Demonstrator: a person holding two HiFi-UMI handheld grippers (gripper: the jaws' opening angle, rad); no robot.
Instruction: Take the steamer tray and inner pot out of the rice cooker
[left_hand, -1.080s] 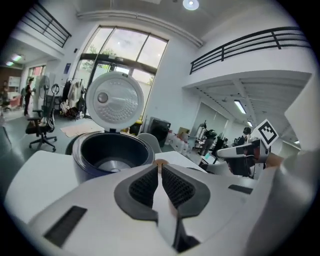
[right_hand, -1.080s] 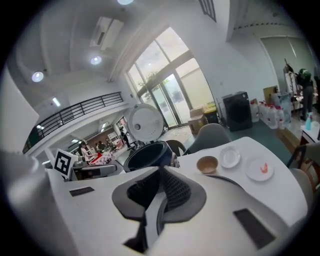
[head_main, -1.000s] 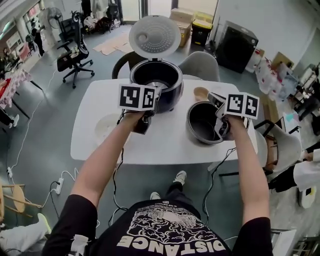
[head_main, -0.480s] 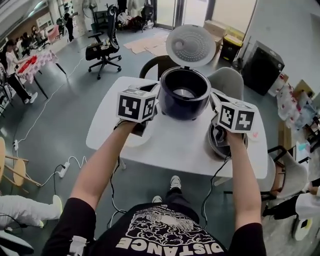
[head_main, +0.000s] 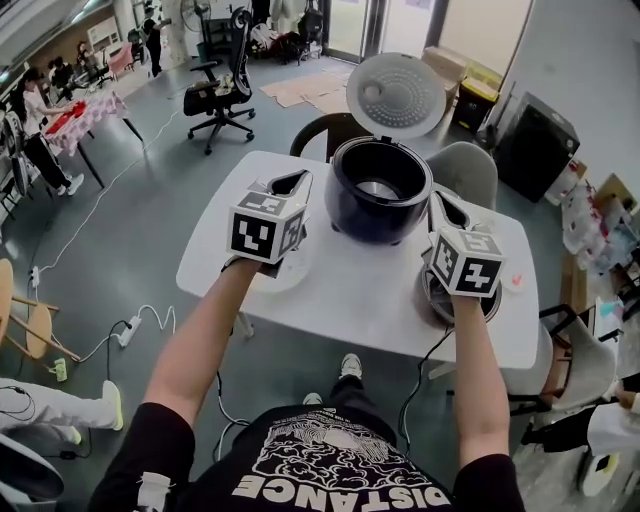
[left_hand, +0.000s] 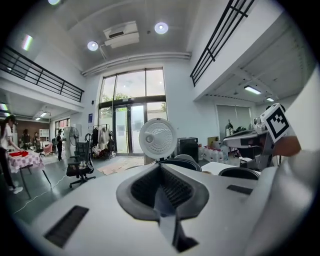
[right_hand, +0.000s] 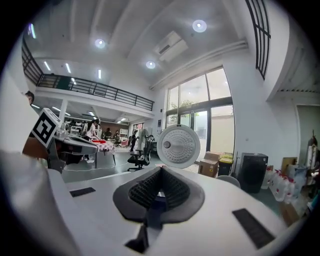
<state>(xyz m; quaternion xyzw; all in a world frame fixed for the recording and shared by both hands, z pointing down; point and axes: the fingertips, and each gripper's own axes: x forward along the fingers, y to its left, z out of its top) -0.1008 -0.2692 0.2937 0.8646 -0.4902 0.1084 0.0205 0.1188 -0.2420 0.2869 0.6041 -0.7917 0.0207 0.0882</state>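
The mouth of the rice cooker (head_main: 378, 195) is found open to approach from above and from the front; behind it the way is barred by the upright lid (head_main: 396, 95); a bare strip of table (head_main: 350, 295) is offered before it; passage on the left is narrowed by the steamer tray (head_main: 296, 274), on the right by the inner pot (head_main: 490, 303); the far edge is closed by a dark chair (head_main: 325, 130) and a grey chair (head_main: 465, 165).

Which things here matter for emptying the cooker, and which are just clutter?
Job: rice cooker, lid open; inner pot and steamer tray, both on the table; left gripper and right gripper, shut, empty.
Lying about: office chair, flattened cardboard, black cabinet.
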